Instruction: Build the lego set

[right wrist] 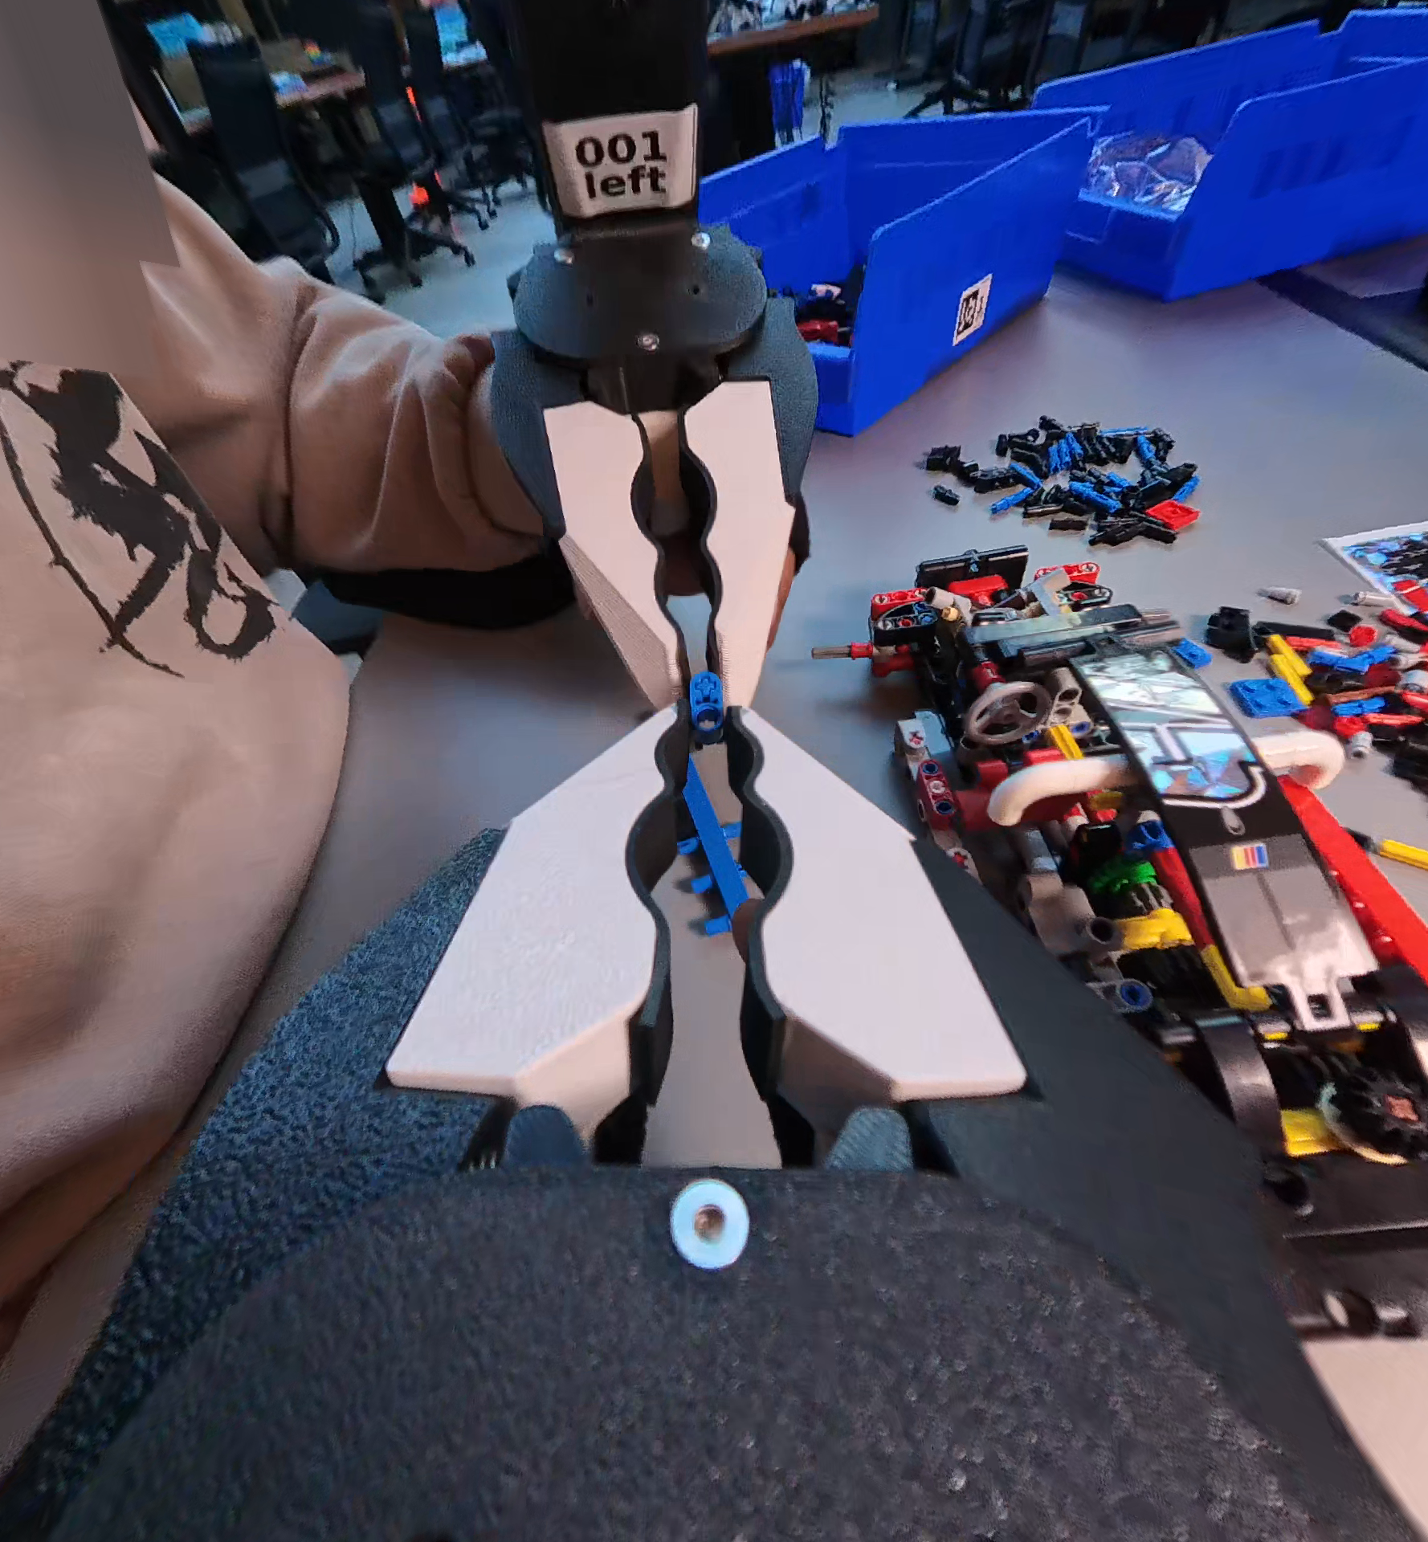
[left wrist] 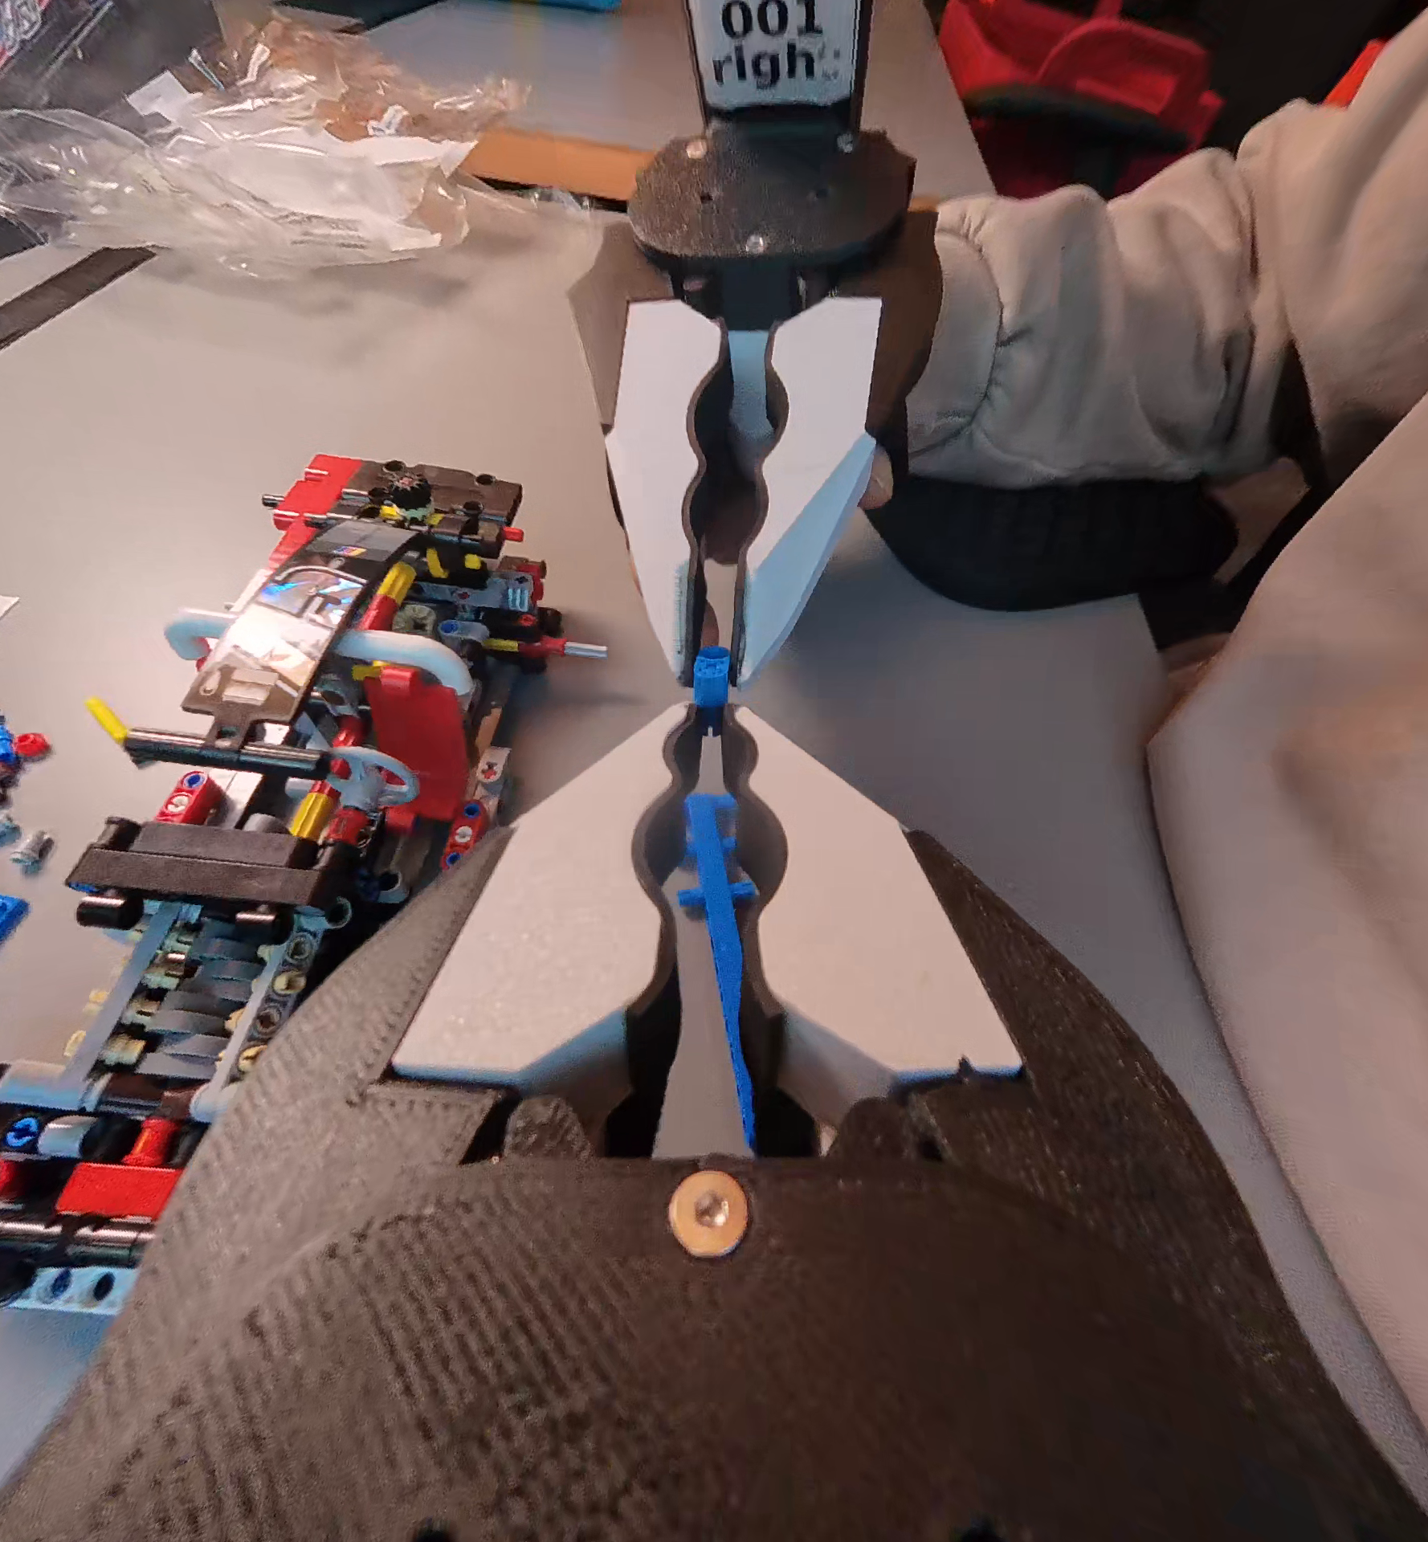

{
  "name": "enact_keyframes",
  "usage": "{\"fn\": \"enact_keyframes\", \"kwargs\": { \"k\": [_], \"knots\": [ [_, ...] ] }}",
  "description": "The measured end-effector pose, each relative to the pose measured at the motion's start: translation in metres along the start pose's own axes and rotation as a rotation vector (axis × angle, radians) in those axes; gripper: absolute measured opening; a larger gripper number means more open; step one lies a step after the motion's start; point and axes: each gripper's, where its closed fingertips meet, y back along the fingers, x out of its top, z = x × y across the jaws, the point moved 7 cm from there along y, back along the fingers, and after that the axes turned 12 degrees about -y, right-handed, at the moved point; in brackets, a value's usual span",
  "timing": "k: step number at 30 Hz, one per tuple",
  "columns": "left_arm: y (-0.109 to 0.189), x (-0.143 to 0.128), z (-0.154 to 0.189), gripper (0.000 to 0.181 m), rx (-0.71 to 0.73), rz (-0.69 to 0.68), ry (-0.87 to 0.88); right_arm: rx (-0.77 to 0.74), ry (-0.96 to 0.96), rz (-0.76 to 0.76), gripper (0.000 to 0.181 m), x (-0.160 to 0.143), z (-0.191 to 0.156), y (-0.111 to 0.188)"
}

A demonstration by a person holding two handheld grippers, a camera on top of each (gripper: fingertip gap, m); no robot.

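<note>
Left gripper (left wrist: 709, 716): I clamp the blue beam (left wrist: 723, 943), steadying it.
Right gripper (right wrist: 706, 722): pinched on the blue connector (right wrist: 705, 701) (tip to tip), probably pressing it on.
Car model (left wrist: 277, 801): left, waiting.

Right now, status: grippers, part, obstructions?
Left gripper shut on long blue piece. Right gripper shut on blue connector, tips meeting. Car chassis aside, nothing between.

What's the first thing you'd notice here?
Two hand-held grippers meet tip to tip above the grey table, the left hand-held gripper and the right hand-held gripper pinching small blue Lego pieces together. Beside them lies a half-built Lego car, with loose bricks scattered past it.
</note>
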Motion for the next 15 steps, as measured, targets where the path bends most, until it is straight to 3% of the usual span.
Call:
{"fn": "enact_keyframes", "kwargs": {
  "k": [8,15],
  "knots": [
    [-0.006,-0.0063,0.0047,0.002,-0.008,-0.095,-0.055,-0.04,0.096,-0.161,0.006,-0.0066,-0.0013,-0.0064],
    [-0.0085,-0.0111,0.0055,0.002,-0.022,-0.132,-0.053,-0.049,0.125,-0.176,0.008,-0.0077,-0.0021,-0.0089]
  ]
}}
